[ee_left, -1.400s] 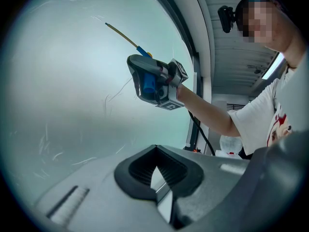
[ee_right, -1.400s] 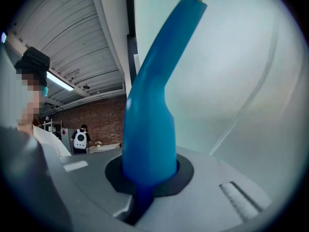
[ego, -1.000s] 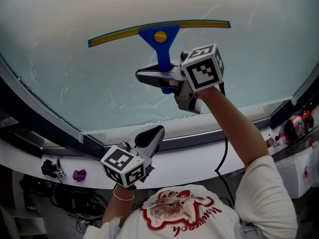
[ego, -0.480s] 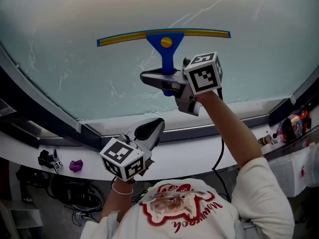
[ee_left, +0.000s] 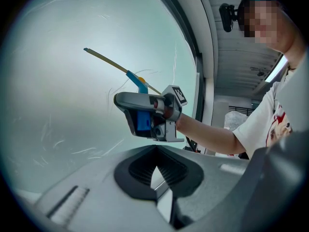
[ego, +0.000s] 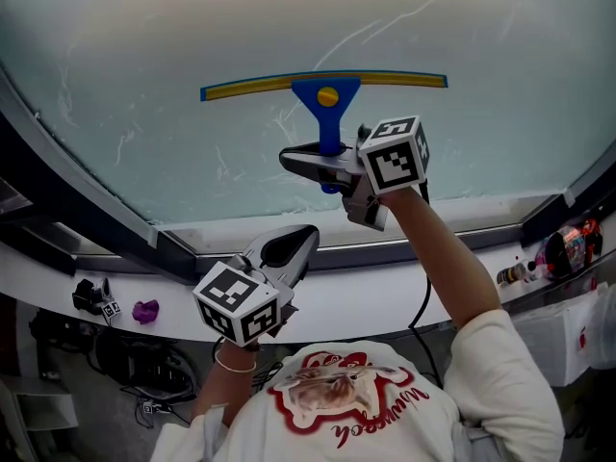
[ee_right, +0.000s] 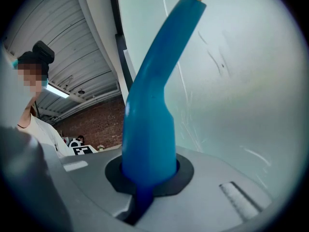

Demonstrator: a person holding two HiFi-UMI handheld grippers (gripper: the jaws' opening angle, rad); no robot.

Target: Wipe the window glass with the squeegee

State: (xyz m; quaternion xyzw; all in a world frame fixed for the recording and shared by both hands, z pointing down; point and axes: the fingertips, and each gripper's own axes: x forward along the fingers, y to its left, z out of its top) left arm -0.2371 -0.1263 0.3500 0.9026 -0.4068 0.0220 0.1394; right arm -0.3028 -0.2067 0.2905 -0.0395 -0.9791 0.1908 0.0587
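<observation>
Looking down from your head, you hold the blue plastic squeegee with the yellow-edged blade [ego: 327, 94] by its handle in your right gripper [ego: 322, 166]. Its blade lies across the pale window glass [ego: 144, 65], just beyond the jaw tips. Your left gripper [ego: 289, 248] hangs below and left of the right one, over the dark window frame [ego: 173, 258].

In the left gripper view, the jaws are pressed together with nothing between them. The right gripper and squeegee show ahead and above them.

In the right gripper view, the jaws are clamped on the blue handle, which rises from them toward the glass.
</observation>
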